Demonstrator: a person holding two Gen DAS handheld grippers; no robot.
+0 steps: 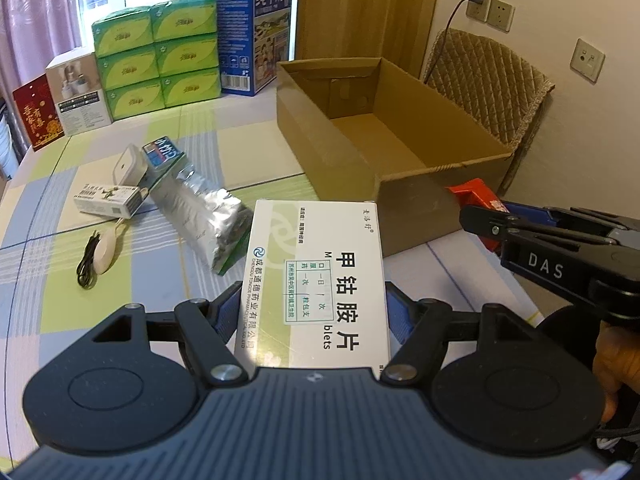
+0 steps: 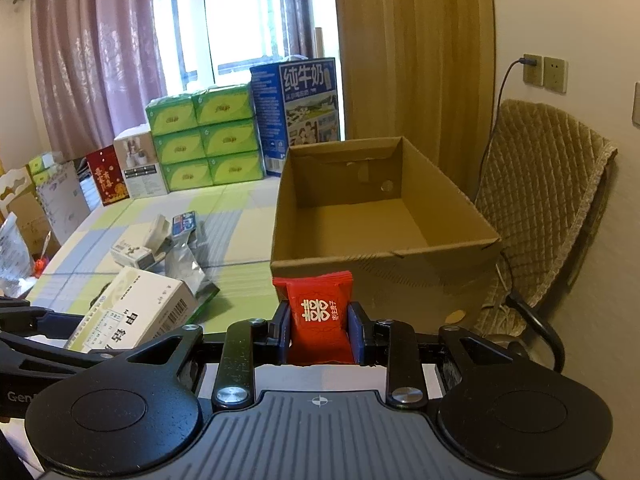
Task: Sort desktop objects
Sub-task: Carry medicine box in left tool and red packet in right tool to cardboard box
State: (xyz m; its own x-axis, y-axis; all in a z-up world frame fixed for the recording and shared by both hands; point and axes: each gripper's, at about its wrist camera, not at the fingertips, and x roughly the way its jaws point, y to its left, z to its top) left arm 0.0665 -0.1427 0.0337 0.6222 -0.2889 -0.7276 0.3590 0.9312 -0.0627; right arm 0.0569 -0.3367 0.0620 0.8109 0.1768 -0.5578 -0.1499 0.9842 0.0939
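Note:
My left gripper (image 1: 316,312) is shut on a white and green medicine box (image 1: 320,280), held above the table just short of the open cardboard box (image 1: 320,152). The same medicine box (image 2: 132,312) shows at the lower left of the right wrist view. My right gripper (image 2: 319,330) is shut on a red candy packet (image 2: 318,312), close to the cardboard box's (image 2: 360,268) near wall. In the left wrist view the right gripper (image 1: 476,216) reaches in from the right with the red packet (image 1: 476,192). The box's inside looks bare.
On the checked tablecloth (image 1: 100,320) lie a silver foil bag (image 1: 204,212), a small white box (image 1: 106,199), a white case (image 1: 130,166), a blue packet (image 1: 160,152) and a white cabled device (image 1: 105,250). Green tissue packs (image 1: 156,56), a blue milk carton (image 1: 256,36) stand behind. A padded chair (image 2: 536,216) is right.

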